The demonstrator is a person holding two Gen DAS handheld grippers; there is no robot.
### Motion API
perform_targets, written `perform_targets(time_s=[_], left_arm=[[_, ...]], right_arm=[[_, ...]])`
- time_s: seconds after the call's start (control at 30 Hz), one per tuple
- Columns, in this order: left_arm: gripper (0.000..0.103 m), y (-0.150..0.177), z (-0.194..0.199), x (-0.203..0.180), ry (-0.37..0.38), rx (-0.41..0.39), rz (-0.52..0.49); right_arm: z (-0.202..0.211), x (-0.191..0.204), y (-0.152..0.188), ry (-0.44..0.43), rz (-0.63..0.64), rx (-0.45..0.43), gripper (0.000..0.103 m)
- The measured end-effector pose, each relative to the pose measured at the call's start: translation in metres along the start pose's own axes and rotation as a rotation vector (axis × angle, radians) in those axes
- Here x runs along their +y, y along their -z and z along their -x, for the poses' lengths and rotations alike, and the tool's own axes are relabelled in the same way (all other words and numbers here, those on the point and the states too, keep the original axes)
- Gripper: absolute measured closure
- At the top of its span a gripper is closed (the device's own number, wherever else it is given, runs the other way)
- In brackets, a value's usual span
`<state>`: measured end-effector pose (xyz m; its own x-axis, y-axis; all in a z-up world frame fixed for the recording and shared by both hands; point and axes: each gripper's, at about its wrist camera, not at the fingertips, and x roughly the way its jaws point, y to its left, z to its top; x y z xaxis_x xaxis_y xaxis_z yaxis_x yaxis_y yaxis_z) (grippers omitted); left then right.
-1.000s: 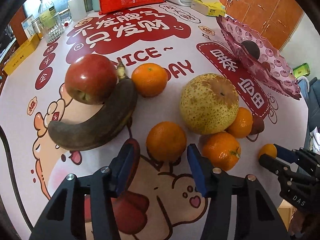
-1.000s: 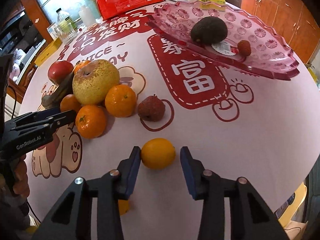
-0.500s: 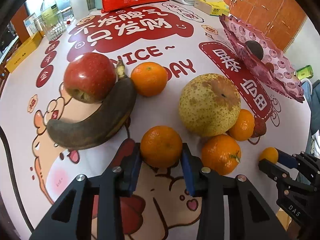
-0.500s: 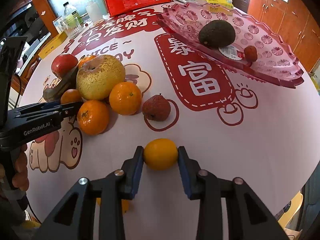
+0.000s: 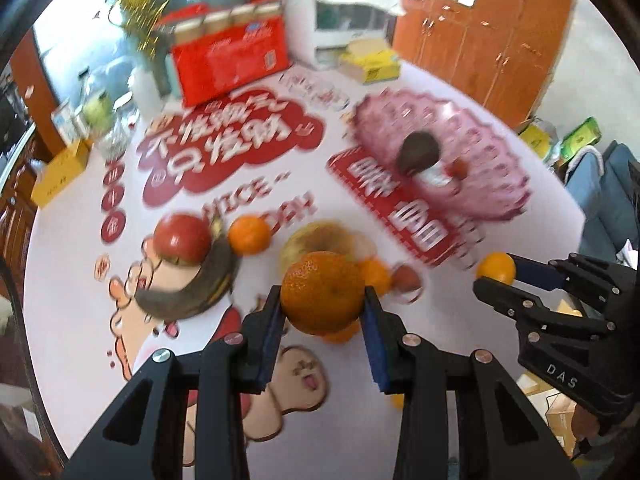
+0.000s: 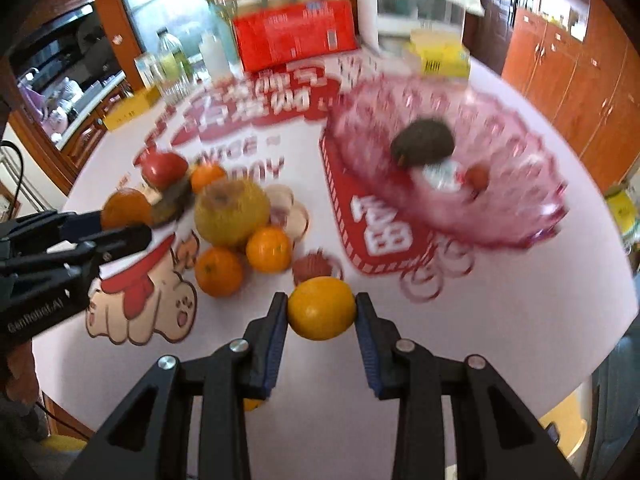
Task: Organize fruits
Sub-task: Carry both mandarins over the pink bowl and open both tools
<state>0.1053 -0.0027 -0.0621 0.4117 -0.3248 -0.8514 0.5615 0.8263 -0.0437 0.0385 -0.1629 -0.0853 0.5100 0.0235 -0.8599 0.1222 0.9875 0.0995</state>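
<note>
My left gripper [image 5: 322, 300] is shut on an orange mandarin [image 5: 322, 290] and holds it in the air above the fruit pile. My right gripper [image 6: 321, 312] is shut on a small yellow citrus [image 6: 322, 308], also lifted off the table. On the table lie a red apple [image 5: 182, 238], a dark banana [image 5: 192, 290], a big speckled pear [image 6: 232, 212], more mandarins [image 6: 268, 249] and a lychee [image 6: 316, 266]. The pink glass fruit plate [image 6: 516, 216] at the right holds an avocado [image 6: 424, 142] and a small red fruit [image 6: 478, 176]. Both views are blurred.
At the table's far edge stand a red package [image 6: 294, 36], a white appliance [image 5: 340, 20], a yellow box [image 6: 440, 58] and bottles [image 6: 170, 60]. Another yellow box [image 5: 60, 172] lies at the left edge. Wooden cabinets [image 6: 568, 64] rise behind on the right.
Both grippers closed on their fruit and then rose, lifting the mandarin and the yellow citrus off the table. The table now looks farther away in both views.
</note>
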Motion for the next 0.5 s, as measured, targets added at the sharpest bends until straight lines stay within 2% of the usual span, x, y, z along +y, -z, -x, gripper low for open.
perform_targets(time_s=[0.3, 0.5], left_arm=[[0.067, -0.057, 0.046, -0.067, 0.040, -0.143, -0.036], [0.067, -0.096, 0.056, -0.107, 0.019, -0.193, -0.032]], right_arm=[[0.074, -0.038, -0.035, 0.033, 0.067, -0.192, 0.069], [0.109, -0.079, -0.069, 0.048, 0.091, -0.313, 0.069]])
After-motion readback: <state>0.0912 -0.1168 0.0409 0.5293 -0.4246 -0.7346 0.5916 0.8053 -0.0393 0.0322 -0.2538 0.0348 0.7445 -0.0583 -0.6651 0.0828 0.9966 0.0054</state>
